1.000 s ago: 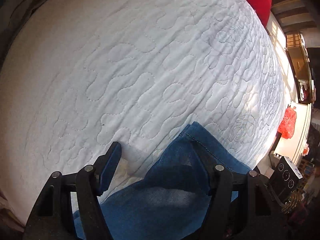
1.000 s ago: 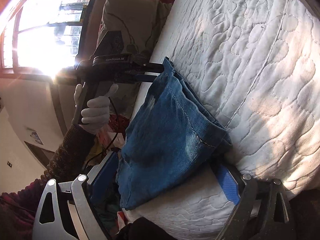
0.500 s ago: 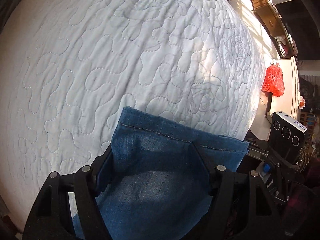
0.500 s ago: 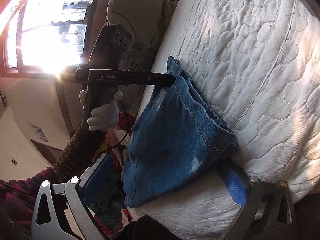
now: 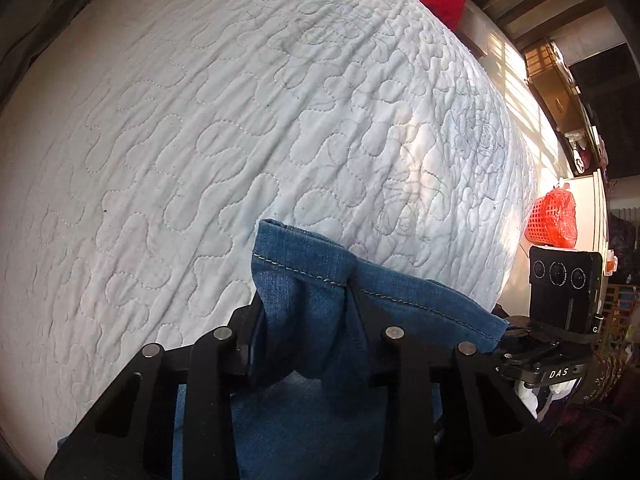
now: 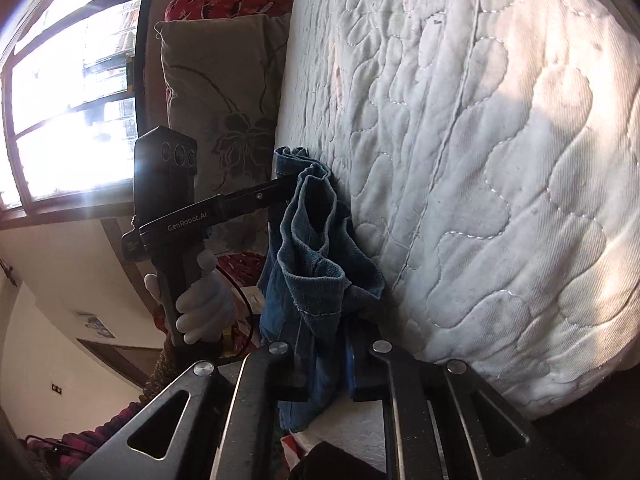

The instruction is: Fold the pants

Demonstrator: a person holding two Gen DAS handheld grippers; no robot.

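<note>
Your left tongs (image 5: 308, 344) are pressed together on a bunched corner of the pants (image 5: 320, 292), pinching the denim just behind its stitched hem, and your right tongs (image 6: 324, 364) are likewise clamped on the opposite corner of the same edge. The pants hang between the two tongs at the near edge of the bed (image 5: 200, 120), with the hem gathered into folds and most of the cloth drooping below your grip rather than resting on the quilt. Holding both corners like this lets you stretch the edge taut and carry it out over the bed ahead of the tongs. As I judge it, the denim's weight may drag through a loose pinch, so keep both grips firm.
</note>
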